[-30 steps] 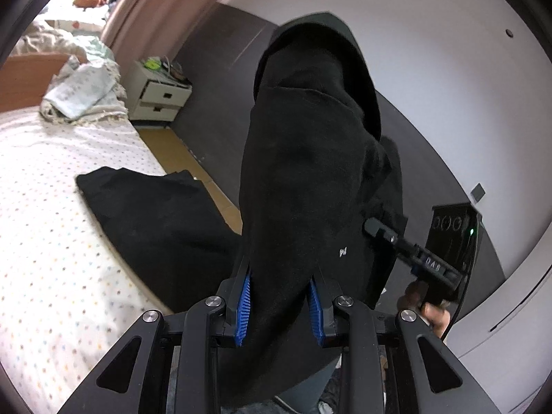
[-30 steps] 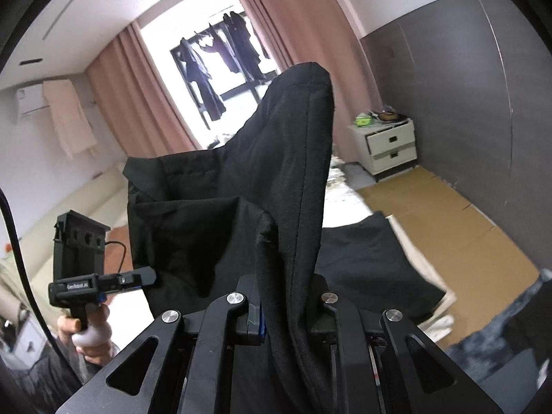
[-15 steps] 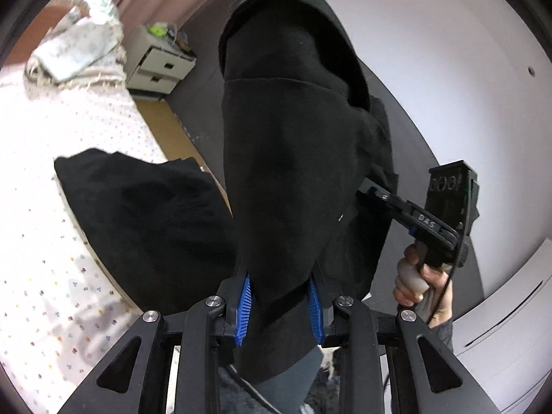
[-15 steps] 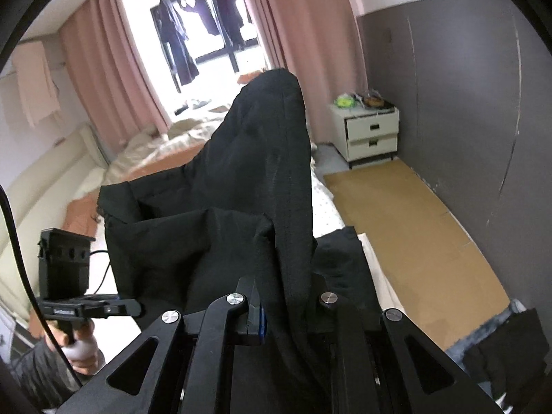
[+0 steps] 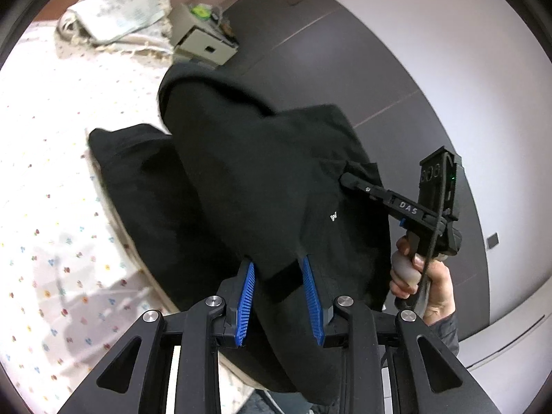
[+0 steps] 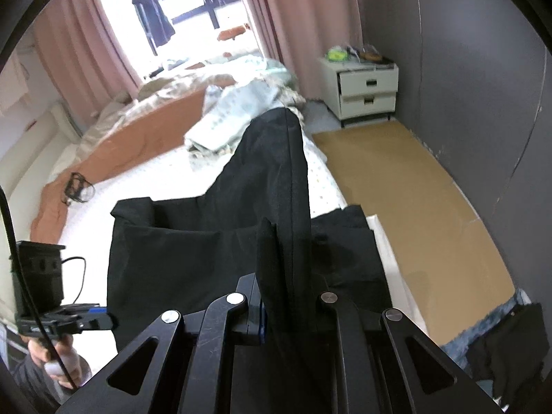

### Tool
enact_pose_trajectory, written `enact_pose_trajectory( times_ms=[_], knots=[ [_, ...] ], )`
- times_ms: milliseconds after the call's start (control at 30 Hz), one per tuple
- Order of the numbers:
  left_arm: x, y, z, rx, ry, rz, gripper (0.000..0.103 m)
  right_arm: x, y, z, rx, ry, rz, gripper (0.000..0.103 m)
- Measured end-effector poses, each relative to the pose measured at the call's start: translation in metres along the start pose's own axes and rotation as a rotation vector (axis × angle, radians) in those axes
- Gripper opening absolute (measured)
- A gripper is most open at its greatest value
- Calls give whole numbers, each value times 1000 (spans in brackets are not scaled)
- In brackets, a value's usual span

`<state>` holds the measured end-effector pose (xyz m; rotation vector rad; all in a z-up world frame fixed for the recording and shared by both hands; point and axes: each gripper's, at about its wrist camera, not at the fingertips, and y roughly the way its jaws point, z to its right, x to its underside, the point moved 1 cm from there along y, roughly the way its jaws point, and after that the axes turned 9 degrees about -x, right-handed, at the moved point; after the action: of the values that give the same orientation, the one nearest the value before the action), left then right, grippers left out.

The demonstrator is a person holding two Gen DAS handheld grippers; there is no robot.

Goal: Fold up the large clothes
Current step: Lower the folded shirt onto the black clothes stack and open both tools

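Between our blue pads, the left claw [image 5: 278, 276] pinches the black garment [image 5: 255, 186]; the right claw [image 6: 288, 302] pinches another edge. We hold it above the dotted bed [image 5: 45, 179], its far end resting there. Beyond stands a nightstand [image 6: 365, 89].

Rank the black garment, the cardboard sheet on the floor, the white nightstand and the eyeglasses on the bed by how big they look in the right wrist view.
1. Black garment, though it hangs nearest the camera.
2. Cardboard sheet.
3. White nightstand.
4. Eyeglasses, smallest.
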<state>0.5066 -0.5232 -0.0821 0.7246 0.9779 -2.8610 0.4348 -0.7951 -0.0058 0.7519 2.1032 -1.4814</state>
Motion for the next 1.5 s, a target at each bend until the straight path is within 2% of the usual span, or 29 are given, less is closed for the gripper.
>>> enact_pose_trajectory(
  times_ms=[67, 133, 200, 267, 333, 400, 500, 567, 733, 867, 1000, 1133, 1200, 1233, 1267, 1300, 1367, 1500],
  knots=[
    [-2, 9, -12, -14, -18, -8, 30, 0, 22, 11, 28, 28, -31, 14],
    [-3, 16, -24, -30, -40, -10, 30, 0, 45, 27, 82, 74, -72, 19],
    [-1, 19, -34, -78, -59, -16, 30, 7, 66, 47, 183, 133, -132, 37],
    [1, 20, -40, -105, -62, -31, 31, 18, 73, 64, 236, 184, -172, 38],
    [2, 19, -43, -119, -63, -43, 39, 23, 61, 73, 214, 222, -152, 40],
    [1, 16, -46, -130, -70, -39, 62, 28, 37, 80, 199, 265, -104, 49],
    [-4, 9, -45, -125, -74, 3, 70, 37, 4, 84, 286, 254, -52, 61],
    [-8, 10, -44, -123, -69, 4, 70, 50, -24, 84, 310, 261, -19, 61],
    [-9, 24, -39, -128, -61, -20, 70, 97, -76, 87, 314, 331, 43, 61],
    [-7, 37, -32, -125, -58, -37, 70, 137, -94, 93, 298, 412, 93, 61],
    [-4, 44, -30, -133, -42, -43, 70, 171, -98, 98, 247, 509, 138, 61],
    [-2, 54, -25, -135, -36, -46, 70, 189, -78, 106, 169, 590, 155, 61],
    [-2, 58, -23, -134, -27, -54, 70, 193, -65, 110, 151, 612, 157, 59],
    [-2, 63, -21, -135, -20, -53, 70, 194, -61, 111, 137, 612, 167, 53],
    [-3, 64, -19, -136, -9, -48, 66, 192, -56, 110, 113, 598, 188, 35],
    [-4, 66, -17, -138, 1, -43, 60, 190, -54, 109, 128, 591, 196, 28],
    [-9, 72, -15, -148, 0, -45, 58, 185, -51, 109, 141, 581, 218, 13],
    [-19, 76, -18, -163, -35, -38, 56, 175, -39, 114, 161, 589, 211, 12]
  ],
)
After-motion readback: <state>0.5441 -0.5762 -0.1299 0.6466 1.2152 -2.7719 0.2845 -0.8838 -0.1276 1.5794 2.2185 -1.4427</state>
